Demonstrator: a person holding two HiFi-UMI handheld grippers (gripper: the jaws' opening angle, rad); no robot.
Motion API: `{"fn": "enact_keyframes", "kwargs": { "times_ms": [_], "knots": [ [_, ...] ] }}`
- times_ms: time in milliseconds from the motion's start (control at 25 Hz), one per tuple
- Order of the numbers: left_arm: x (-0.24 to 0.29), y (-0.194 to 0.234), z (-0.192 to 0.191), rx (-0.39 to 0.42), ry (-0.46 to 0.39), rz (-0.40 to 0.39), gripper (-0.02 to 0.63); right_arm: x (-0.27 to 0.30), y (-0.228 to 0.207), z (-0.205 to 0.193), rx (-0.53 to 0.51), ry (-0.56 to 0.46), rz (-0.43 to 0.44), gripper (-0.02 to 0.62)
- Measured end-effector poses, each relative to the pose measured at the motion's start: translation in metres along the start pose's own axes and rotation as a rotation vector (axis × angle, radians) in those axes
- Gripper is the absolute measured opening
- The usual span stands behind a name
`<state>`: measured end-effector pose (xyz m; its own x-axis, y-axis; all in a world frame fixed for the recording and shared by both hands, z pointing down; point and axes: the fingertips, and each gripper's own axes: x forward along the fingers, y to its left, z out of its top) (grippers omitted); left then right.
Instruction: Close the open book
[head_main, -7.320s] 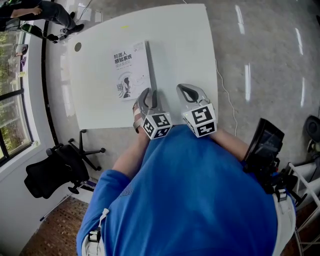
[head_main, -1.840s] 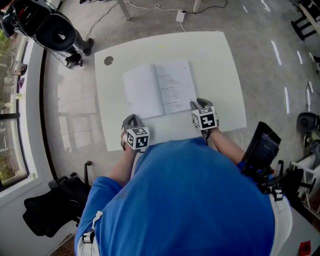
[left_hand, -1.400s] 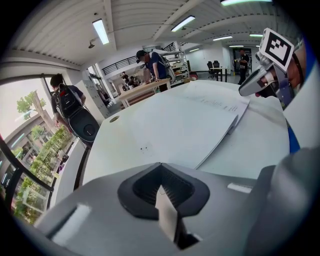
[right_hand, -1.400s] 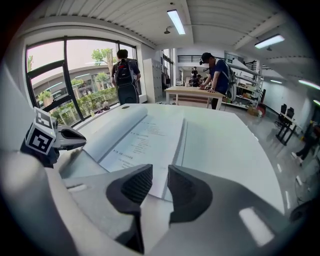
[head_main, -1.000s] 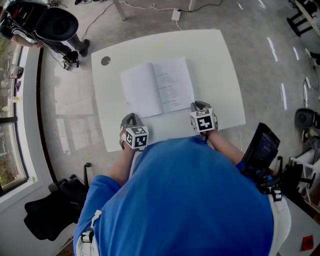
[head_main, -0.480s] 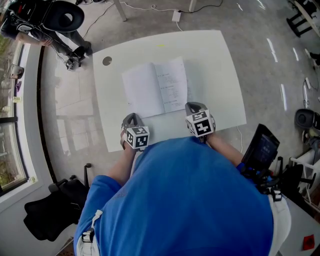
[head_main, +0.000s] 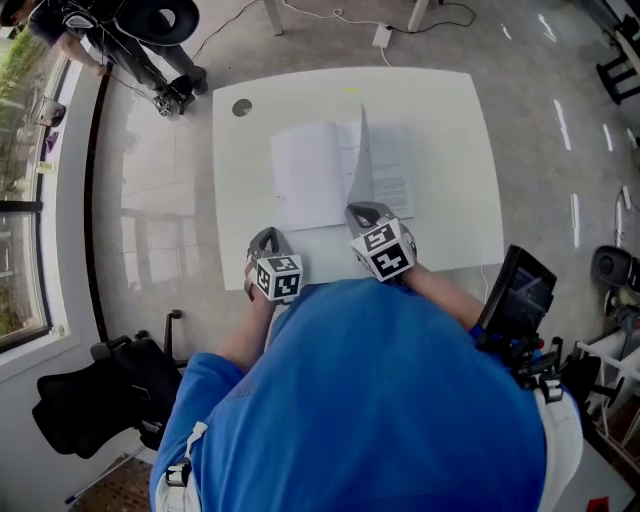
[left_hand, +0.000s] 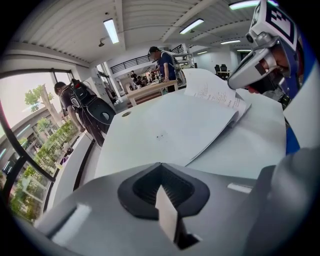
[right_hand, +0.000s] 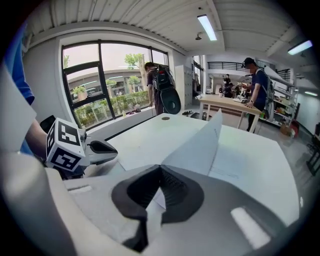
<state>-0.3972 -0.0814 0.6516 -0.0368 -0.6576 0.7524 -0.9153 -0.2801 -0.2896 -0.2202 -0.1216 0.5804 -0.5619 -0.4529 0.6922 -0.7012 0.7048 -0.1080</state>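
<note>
One book (head_main: 305, 185); one table (head_main: 450, 130); two claws: left claw (head_main: 265, 234), right claw (head_main: 364, 209).

Bright daylight, strong fisheye edge distortion

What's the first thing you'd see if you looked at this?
A page stands straight up from the open book in the middle of the white table, pinched by the right gripper. The left gripper is shut and empty near the table's front edge.

One open book (head_main: 306, 186) on the white table (head_main: 452, 150)
</note>
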Motion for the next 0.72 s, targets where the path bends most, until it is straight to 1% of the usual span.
{"fn": "enact_keyframes", "kwargs": {
  "times_ms": [160,440,600,720],
  "knots": [
    [-0.018,0.009,-0.01,-0.024,0.004,0.025,0.008,0.005,0.023,0.015,-0.055,-0.008,0.052,0.003],
    [-0.042,0.04,-0.041,-0.064,0.018,0.074,0.008,0.037,0.081,0.037,-0.167,0.004,0.156,0.003],
    [-0.055,0.052,-0.053,-0.081,0.041,0.099,0.008,0.05,0.104,0.042,-0.197,0.025,0.206,0.003],
    [-0.055,0.061,-0.069,-0.088,0.058,0.114,0.008,0.071,0.121,0.036,-0.212,0.037,0.242,0.003]
  ]
}}
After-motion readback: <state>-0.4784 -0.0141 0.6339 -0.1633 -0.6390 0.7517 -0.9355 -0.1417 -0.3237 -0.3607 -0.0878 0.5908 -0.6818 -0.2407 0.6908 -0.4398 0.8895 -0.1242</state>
